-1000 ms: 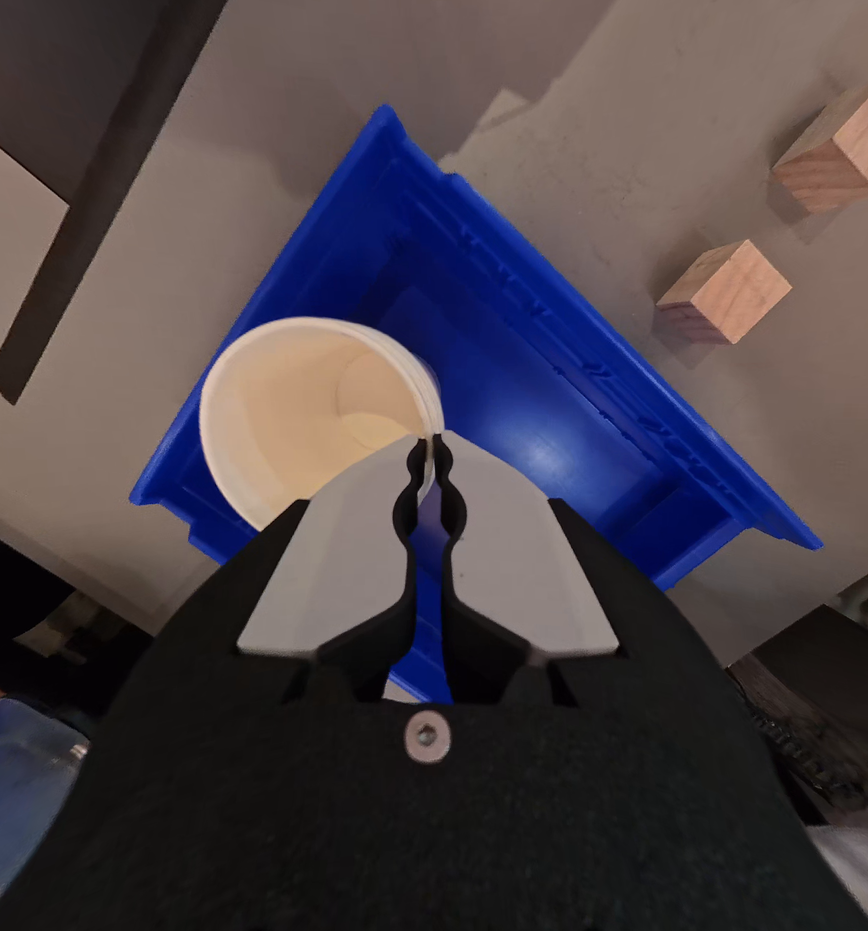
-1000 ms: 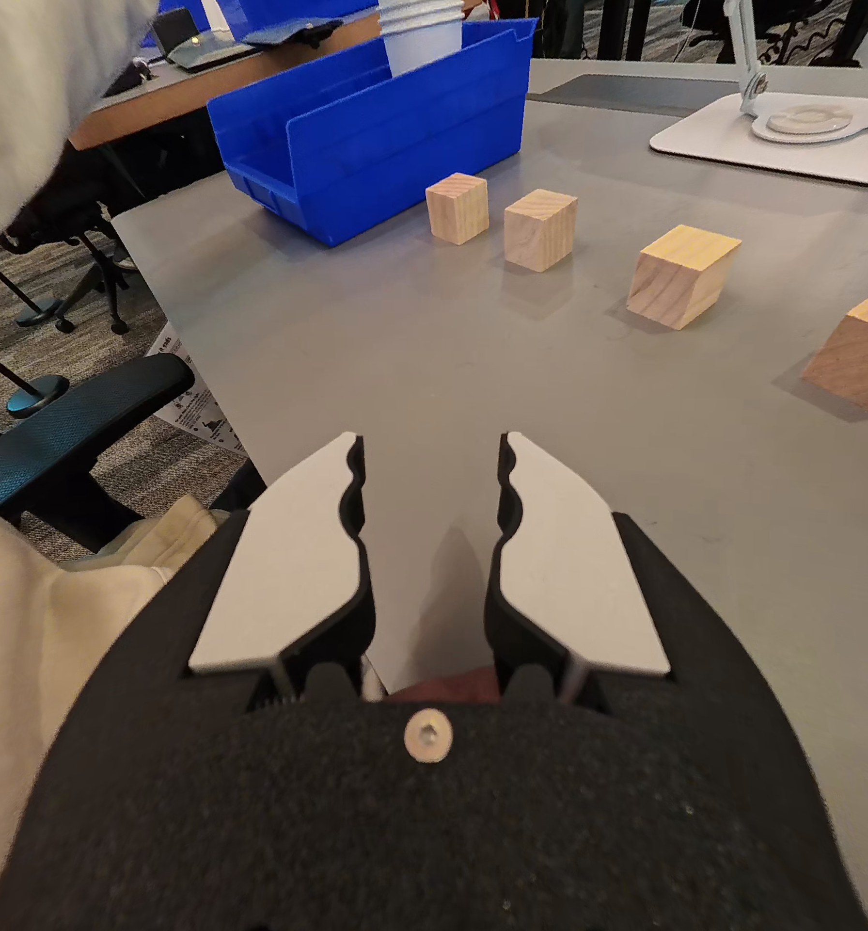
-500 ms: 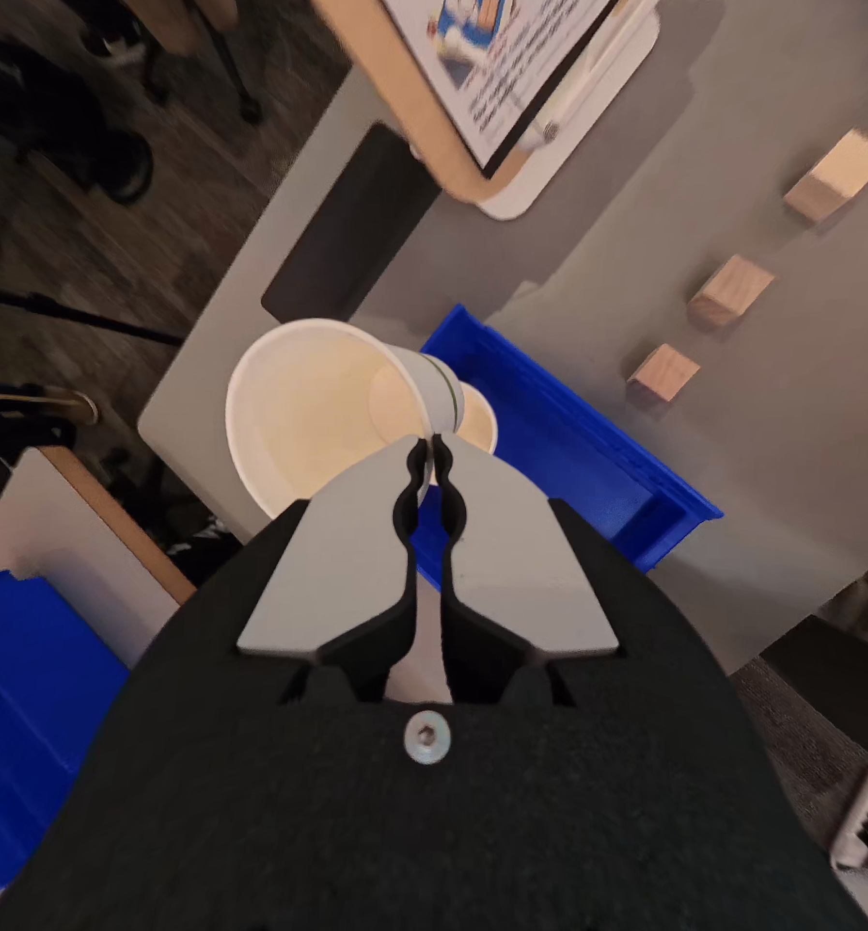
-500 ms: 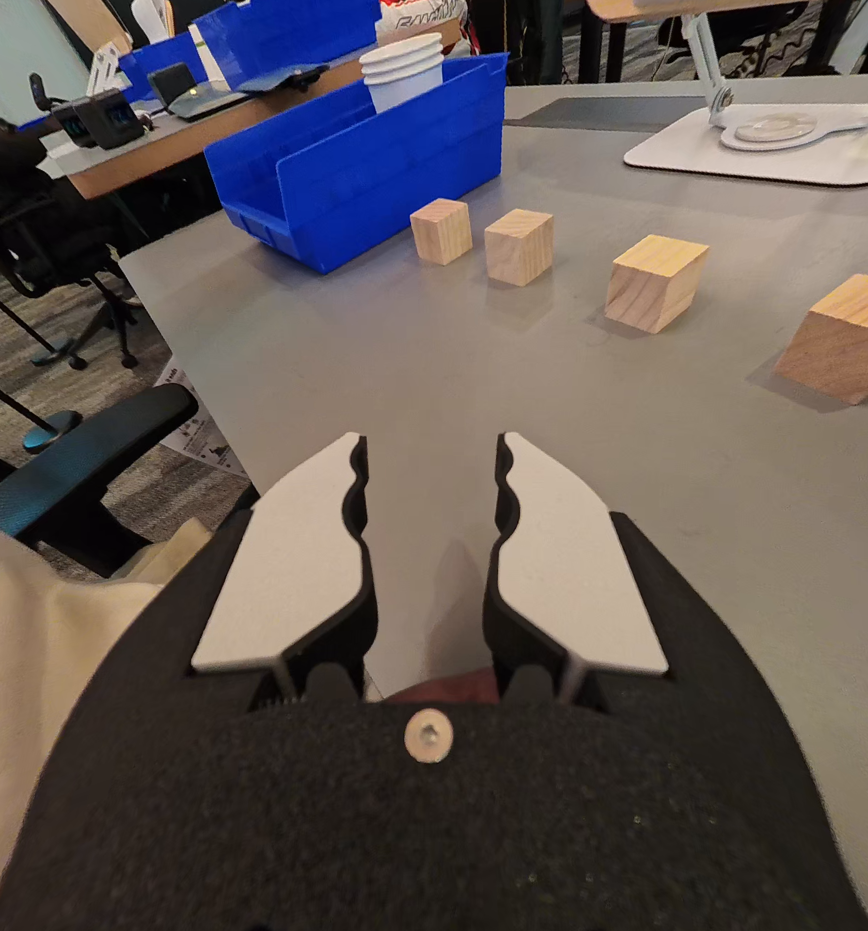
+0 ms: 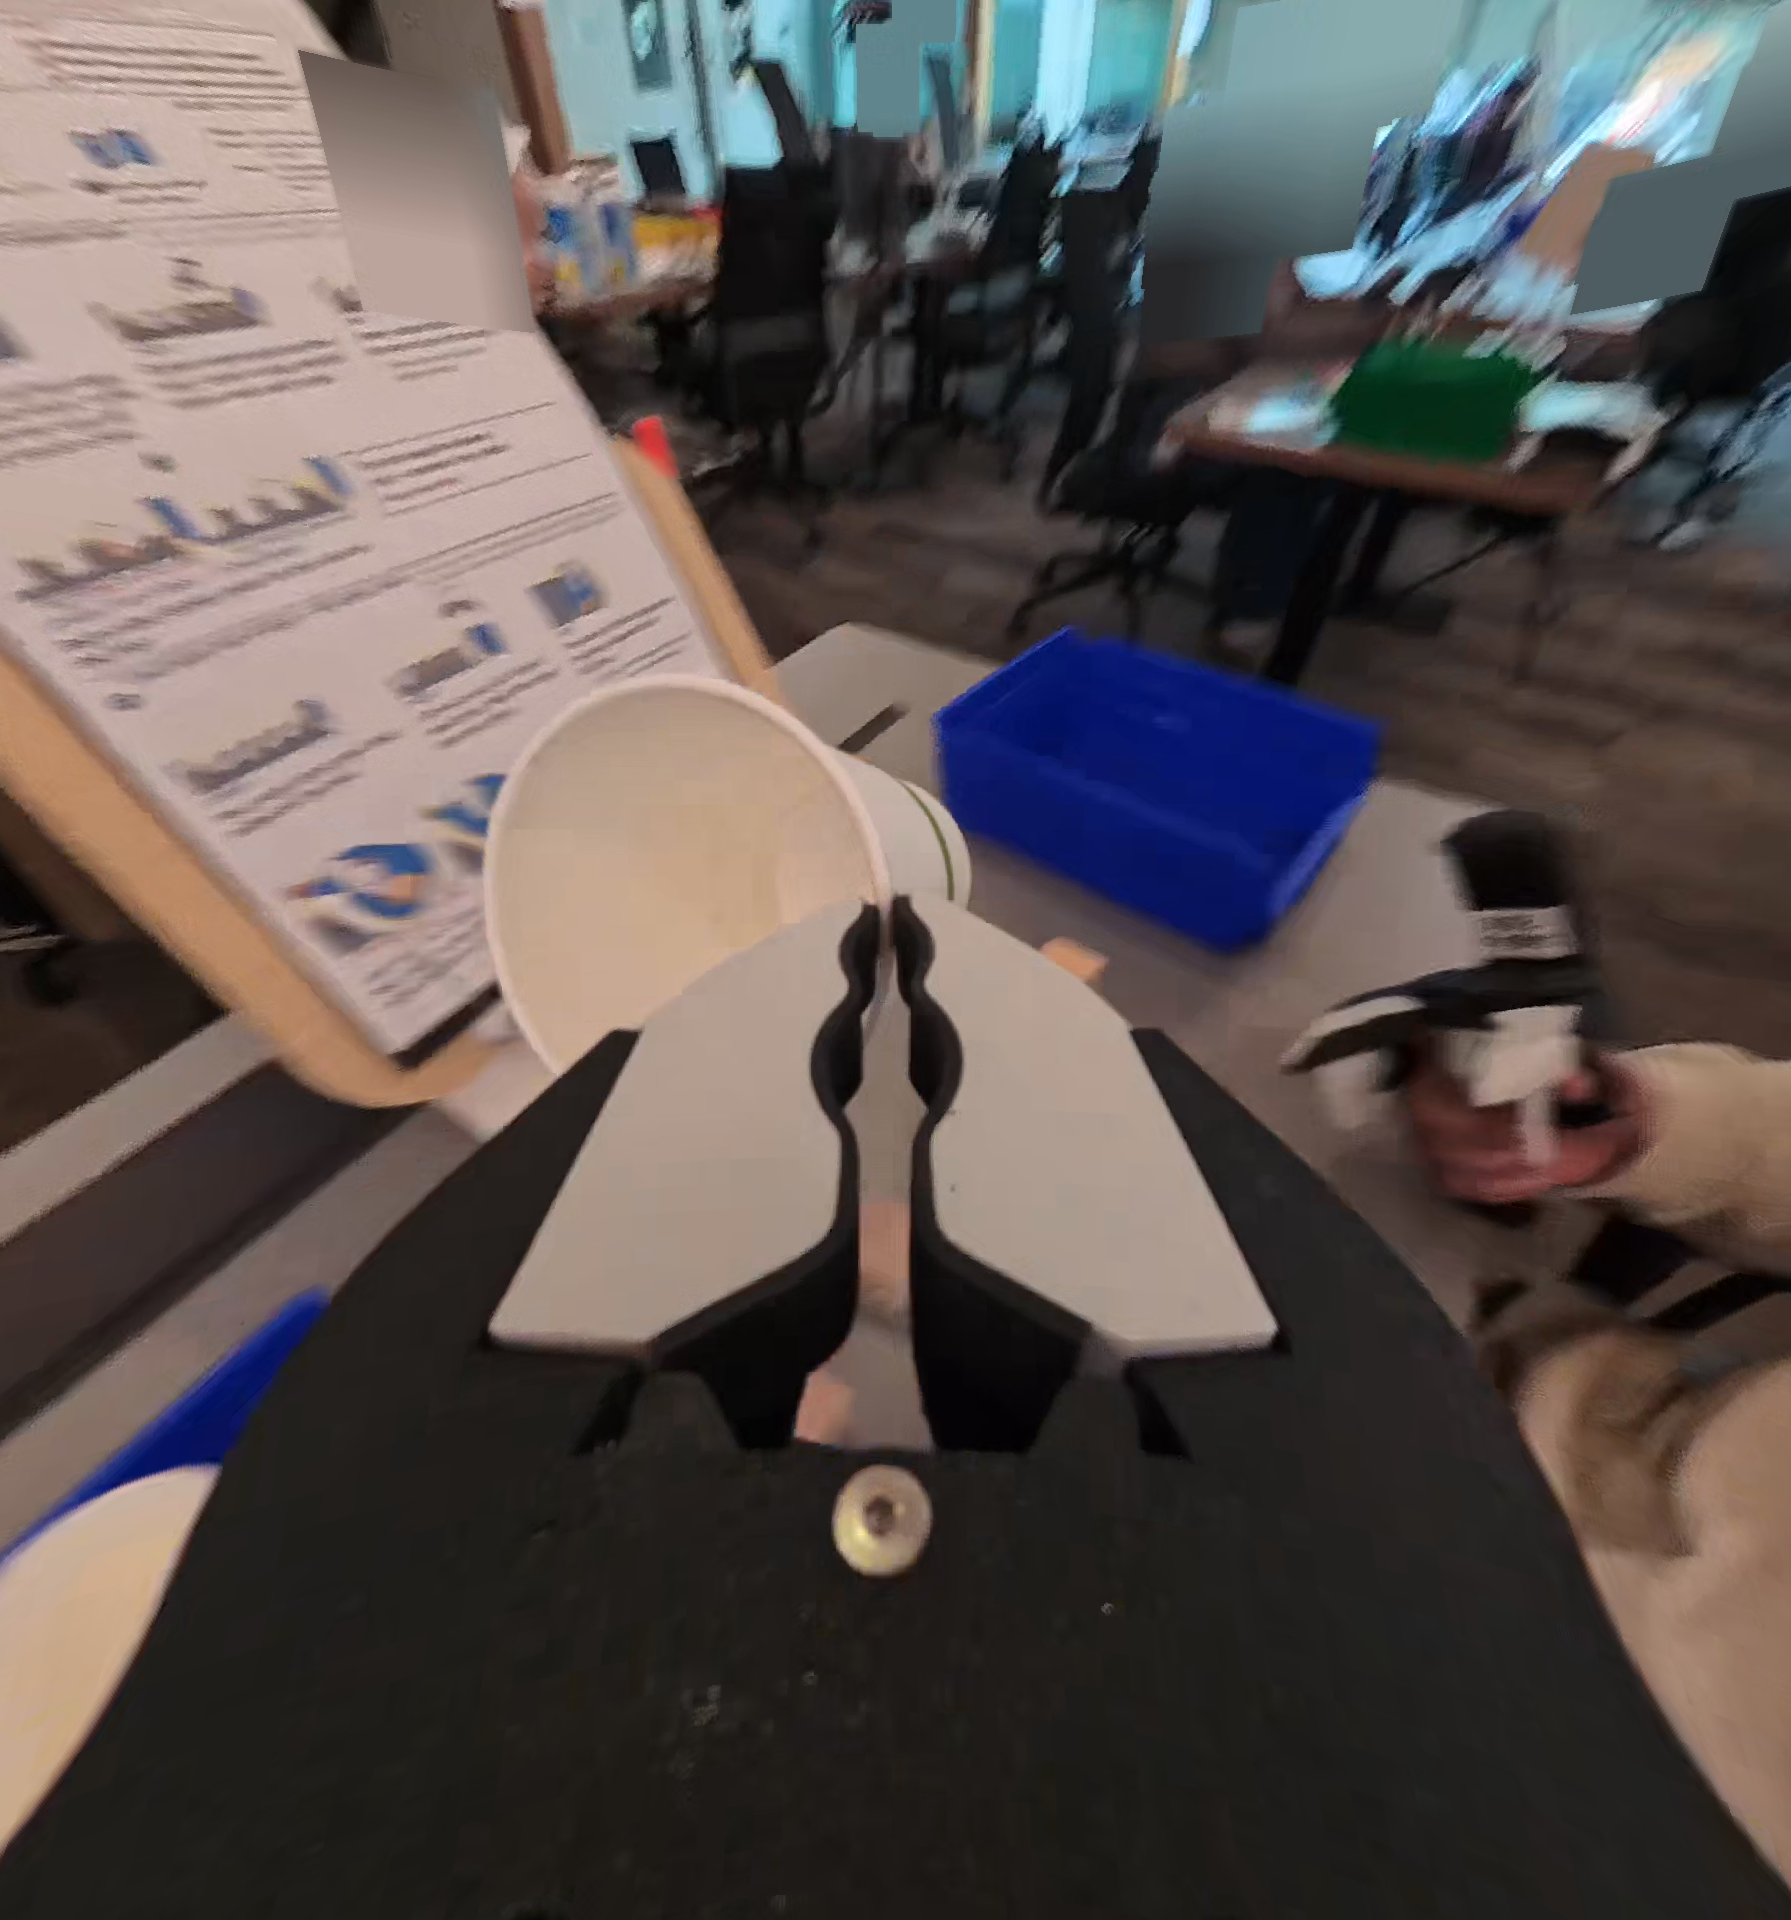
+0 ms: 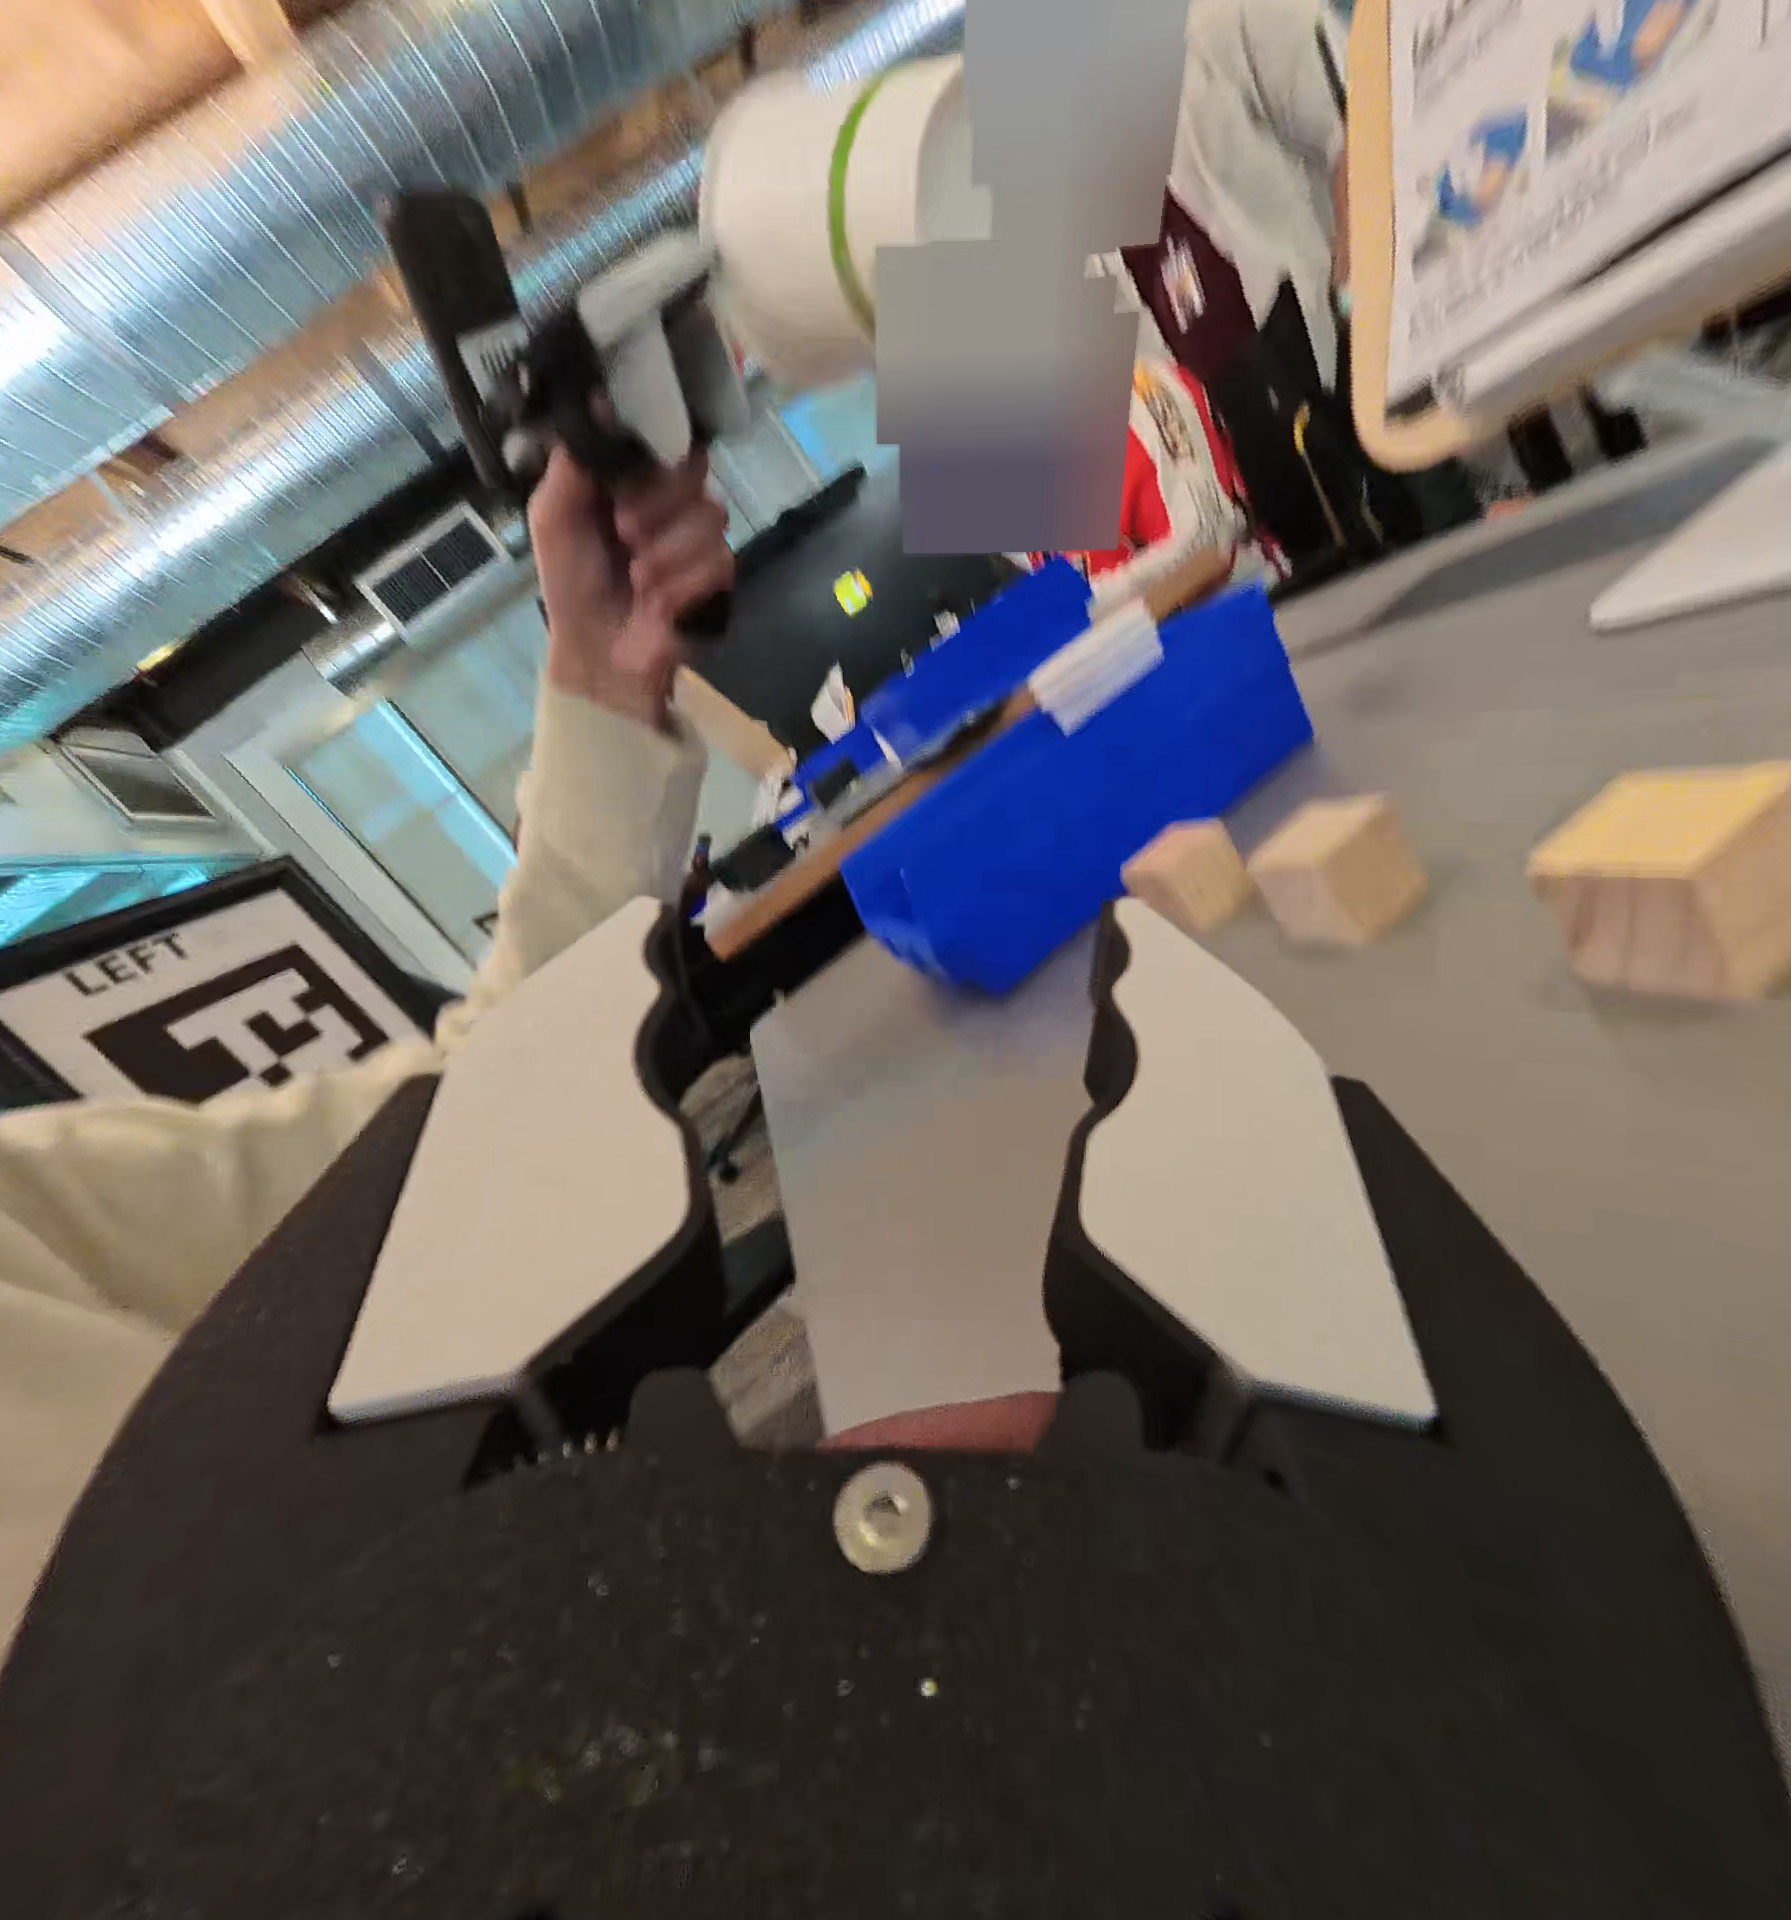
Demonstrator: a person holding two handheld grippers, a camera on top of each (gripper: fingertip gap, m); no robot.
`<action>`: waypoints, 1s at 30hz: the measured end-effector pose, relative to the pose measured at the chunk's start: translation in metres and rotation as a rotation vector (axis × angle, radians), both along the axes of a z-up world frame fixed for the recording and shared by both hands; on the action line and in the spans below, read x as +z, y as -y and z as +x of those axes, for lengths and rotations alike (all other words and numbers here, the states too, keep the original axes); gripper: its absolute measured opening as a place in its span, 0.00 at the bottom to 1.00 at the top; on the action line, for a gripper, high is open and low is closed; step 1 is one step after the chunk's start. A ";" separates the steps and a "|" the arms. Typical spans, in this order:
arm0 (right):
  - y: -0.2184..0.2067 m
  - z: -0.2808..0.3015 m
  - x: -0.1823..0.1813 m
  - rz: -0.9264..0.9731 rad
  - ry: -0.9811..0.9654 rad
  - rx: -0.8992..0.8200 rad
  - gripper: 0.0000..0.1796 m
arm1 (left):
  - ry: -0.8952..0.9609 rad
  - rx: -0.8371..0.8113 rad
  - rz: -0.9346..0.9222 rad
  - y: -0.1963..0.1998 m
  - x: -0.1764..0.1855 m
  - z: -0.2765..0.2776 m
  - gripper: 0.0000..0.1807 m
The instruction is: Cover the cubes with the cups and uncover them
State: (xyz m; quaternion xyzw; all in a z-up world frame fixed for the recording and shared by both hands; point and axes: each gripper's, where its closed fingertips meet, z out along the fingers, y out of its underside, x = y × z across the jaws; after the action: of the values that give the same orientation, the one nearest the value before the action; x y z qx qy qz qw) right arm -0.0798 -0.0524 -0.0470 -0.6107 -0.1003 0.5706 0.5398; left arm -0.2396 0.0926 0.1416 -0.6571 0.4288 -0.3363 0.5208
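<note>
Pinching cup rim, left gripper

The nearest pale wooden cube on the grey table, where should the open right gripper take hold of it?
Across two opposite flat side faces of the nearest pale wooden cube, coming from above. It sits flat on the grey table, apart from the smaller cubes, so both sides look free for the open right gripper.

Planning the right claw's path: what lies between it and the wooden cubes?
Right wrist view: only bare grey table between the open right claw and the cubes.
</note>
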 end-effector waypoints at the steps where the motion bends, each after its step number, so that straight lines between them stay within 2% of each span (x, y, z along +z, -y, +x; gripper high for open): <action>1: -0.009 0.000 0.009 0.044 -0.007 -0.011 0.44 | 0.064 -0.045 -0.038 0.016 -0.002 0.012 0.01; 3: -0.028 -0.002 0.023 0.113 0.030 -0.035 0.47 | 0.182 -0.122 -0.102 0.042 -0.009 0.031 0.01; 7: -0.045 -0.008 0.048 0.266 0.129 -0.081 0.50 | 0.292 -0.227 -0.186 0.082 -0.035 0.060 0.01; 9: -0.041 -0.013 0.048 0.324 0.202 -0.083 0.52 | 0.339 -0.258 -0.225 0.095 -0.046 0.067 0.01; 13: -0.033 -0.024 0.046 0.357 0.227 -0.078 0.52 | 0.397 -0.316 -0.329 0.111 -0.072 0.082 0.01; 15: -0.038 -0.027 0.042 0.348 0.248 -0.103 0.58 | 0.411 -0.338 -0.383 0.113 -0.082 0.087 0.01; 19: -0.045 -0.020 0.040 0.349 0.251 -0.144 0.48 | 0.437 -0.382 -0.444 0.121 -0.091 0.085 0.01; 22: -0.049 -0.022 0.031 0.347 0.295 -0.114 0.52 | 0.443 -0.406 -0.481 0.128 -0.098 0.082 0.02; 24: -0.039 -0.030 0.026 0.369 0.313 -0.030 0.46 | 0.433 -0.421 -0.489 0.130 -0.105 0.081 0.02; 27: -0.035 -0.035 0.018 0.362 0.361 0.025 0.44 | 0.448 -0.481 -0.534 0.138 -0.110 0.077 0.02; 30: -0.035 -0.035 0.015 0.353 0.402 0.030 0.44 | 0.407 -0.450 -0.525 0.135 -0.120 0.073 0.02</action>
State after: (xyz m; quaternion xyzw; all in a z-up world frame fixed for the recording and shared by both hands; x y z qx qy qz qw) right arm -0.1143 -0.0170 -0.0318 -0.6065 -0.3124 0.4196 0.5987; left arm -0.1663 -0.0428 0.0211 -0.5777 0.3495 -0.6633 0.3228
